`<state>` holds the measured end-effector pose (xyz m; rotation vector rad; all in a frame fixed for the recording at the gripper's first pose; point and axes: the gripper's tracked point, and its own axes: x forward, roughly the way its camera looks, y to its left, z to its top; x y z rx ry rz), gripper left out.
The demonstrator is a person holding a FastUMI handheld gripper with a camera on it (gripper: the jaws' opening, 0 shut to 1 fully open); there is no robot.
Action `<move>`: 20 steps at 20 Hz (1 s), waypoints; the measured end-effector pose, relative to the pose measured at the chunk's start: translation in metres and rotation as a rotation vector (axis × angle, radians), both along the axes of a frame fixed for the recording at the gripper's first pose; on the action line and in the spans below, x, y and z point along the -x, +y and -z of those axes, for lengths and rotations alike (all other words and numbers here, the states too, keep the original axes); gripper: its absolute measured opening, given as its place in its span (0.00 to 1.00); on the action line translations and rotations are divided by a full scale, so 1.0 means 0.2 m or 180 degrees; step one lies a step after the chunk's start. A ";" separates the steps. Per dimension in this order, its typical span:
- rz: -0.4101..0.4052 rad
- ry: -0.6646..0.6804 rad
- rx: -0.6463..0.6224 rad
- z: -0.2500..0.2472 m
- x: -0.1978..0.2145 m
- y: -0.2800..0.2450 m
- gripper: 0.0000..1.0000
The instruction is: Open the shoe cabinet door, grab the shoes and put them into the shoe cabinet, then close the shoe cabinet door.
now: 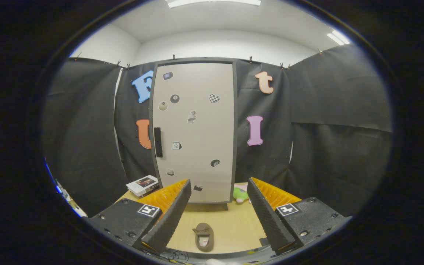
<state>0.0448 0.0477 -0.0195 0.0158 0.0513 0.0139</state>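
Observation:
A tall grey shoe cabinet (195, 132) stands at the back of the wooden table, its door shut and dotted with stickers. A black vertical handle (158, 142) sits on the door's left side. A brown slipper (204, 237) lies on the table between my fingers and well short of the cabinet, toe pointing toward the door. My gripper (219, 215) hangs open above the table's near part, nothing between its fingers, a good way back from the cabinet.
A small stack of books (143, 185) lies on the table left of the cabinet's base. A green and pink soft toy (240, 194) sits at the cabinet's right foot. Bare wooden tabletop (230, 224) lies around the slipper. Black cloth walls close in behind and on both sides.

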 end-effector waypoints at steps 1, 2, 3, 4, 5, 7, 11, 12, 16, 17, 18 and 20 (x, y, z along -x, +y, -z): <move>-0.0045 0.0012 0.0028 0.01 -0.05 0.05 1.00; -0.0095 0.0014 0.0044 0.01 -0.11 0.11 1.00; -0.0165 0.0004 0.0049 0.01 -0.16 0.18 1.00; -0.0214 0.0017 0.0052 0.01 -0.22 0.24 1.00; -0.0281 -0.0002 0.0049 0.00 -0.28 0.31 1.00; -0.0418 -0.0024 0.0039 -0.01 -0.41 0.47 1.00; -0.0670 -0.0018 -0.0062 -0.04 -0.66 0.74 1.00; -0.0692 -0.0035 -0.0068 -0.06 -0.73 0.79 1.00; -0.0794 -0.0004 -0.0076 -0.08 -1.01 0.97 1.00; -0.0787 0.0004 -0.0060 -0.09 -1.09 1.00 1.00; -0.0781 0.0012 -0.0038 -0.08 -1.15 1.02 1.00; -0.0767 -0.0005 -0.0056 -0.09 -1.29 1.07 1.00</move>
